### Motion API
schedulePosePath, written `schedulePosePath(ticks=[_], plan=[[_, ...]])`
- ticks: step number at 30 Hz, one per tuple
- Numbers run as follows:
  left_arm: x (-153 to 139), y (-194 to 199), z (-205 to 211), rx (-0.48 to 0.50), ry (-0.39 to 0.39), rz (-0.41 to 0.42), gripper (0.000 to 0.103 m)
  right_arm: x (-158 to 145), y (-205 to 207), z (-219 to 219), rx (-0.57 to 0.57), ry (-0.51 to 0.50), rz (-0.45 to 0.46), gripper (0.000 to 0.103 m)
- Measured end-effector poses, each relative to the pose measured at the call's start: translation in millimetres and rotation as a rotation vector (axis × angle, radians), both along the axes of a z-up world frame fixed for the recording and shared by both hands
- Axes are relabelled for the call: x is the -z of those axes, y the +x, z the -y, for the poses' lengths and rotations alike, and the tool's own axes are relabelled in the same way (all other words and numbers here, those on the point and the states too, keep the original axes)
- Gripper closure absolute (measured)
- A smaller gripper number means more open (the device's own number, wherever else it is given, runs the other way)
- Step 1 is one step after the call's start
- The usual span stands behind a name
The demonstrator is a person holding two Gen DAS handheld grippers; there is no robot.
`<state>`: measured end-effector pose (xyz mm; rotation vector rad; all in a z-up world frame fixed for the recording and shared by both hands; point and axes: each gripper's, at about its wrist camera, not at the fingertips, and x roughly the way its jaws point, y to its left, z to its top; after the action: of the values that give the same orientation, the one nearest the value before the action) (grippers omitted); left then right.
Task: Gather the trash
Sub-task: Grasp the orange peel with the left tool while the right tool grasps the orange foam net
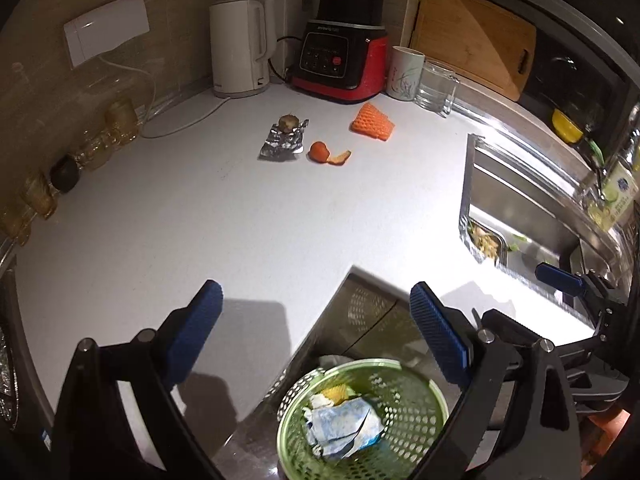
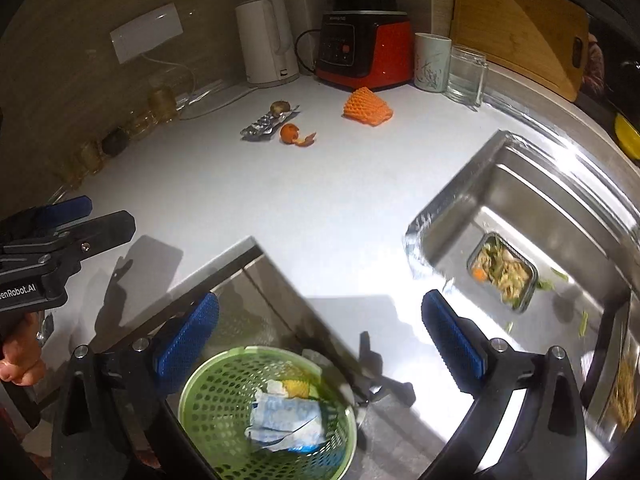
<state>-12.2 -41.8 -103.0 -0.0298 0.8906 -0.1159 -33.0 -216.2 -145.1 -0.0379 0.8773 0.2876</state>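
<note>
A green perforated basket (image 1: 416,408) (image 2: 216,400) sits below the counter's corner. It holds a crumpled blue-white wrapper (image 1: 340,428) (image 2: 284,420) and a yellow scrap (image 2: 298,388). My left gripper (image 1: 320,328) hangs open above the basket's left side, with nothing between its fingers. My right gripper (image 2: 322,336) is open and empty over the basket too. On the white counter far ahead lie a foil wrapper (image 1: 282,144) (image 2: 260,126) with a brown fruit core (image 1: 289,123), an orange peel (image 1: 326,153) (image 2: 294,135) and an orange foam net (image 1: 372,122) (image 2: 366,107).
A steel sink (image 2: 532,200) on the right holds a container of food scraps (image 2: 502,270). Kettle (image 1: 240,48), red blender (image 1: 340,60), cup (image 1: 405,73), glass mug (image 1: 436,86) and cutting board (image 1: 472,36) line the back wall. Amber glasses (image 1: 116,124) stand along the left.
</note>
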Motion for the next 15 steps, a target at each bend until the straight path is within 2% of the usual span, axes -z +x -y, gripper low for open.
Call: schedulePosePath(ticks=[7,15], plan=[[15.5,101.4,38.5,-0.136,-0.057,-0.030,0.013,-0.4,120.7,24.1,-0.128,-0.029,0.019,0.003],[49.2,191.3,54.4,-0.269,-0.018,-0.083,0.013,23.3,234.7,32.6,-0.203,-0.013,0.006,0.003]])
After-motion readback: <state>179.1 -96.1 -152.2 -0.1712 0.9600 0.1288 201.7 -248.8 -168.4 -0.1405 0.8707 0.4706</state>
